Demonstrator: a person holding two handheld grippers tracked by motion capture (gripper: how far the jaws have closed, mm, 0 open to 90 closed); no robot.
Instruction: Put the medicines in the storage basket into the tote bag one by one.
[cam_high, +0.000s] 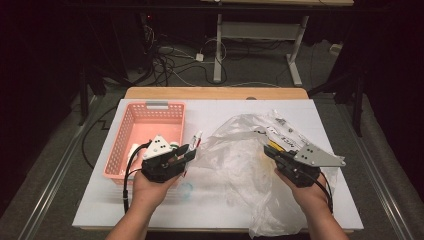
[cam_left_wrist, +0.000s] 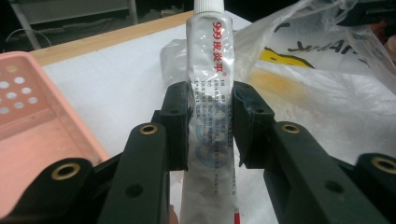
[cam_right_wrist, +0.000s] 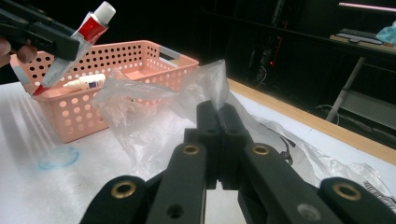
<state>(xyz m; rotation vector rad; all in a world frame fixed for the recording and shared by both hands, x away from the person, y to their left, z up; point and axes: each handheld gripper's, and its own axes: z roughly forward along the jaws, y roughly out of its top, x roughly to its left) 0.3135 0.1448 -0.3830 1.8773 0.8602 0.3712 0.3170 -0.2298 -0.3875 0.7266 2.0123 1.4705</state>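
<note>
Now left hand-held gripper (cam_left_wrist: 210, 123) level, clamping ointment tube (cam_left_wrist: 210, 93); right hand-held gripper (cam_right_wrist: 218, 123) pinching plastic bag (cam_right_wrist: 205, 84).

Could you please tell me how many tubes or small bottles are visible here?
2: an ointment tube clamped in the left gripper, and a small white bottle in the pink basket. The plastic bag may hide more.

A crinkled, silvery, foil-like tube (cam_left_wrist: 210, 93) with a white plastic cap is seen. The bag (cam_high: 240, 160) is thin, glossy, clear plastic; the basket (cam_high: 125, 130) is perforated pink plastic. The table (cam_high: 210, 93) edge is pale wood.
</note>
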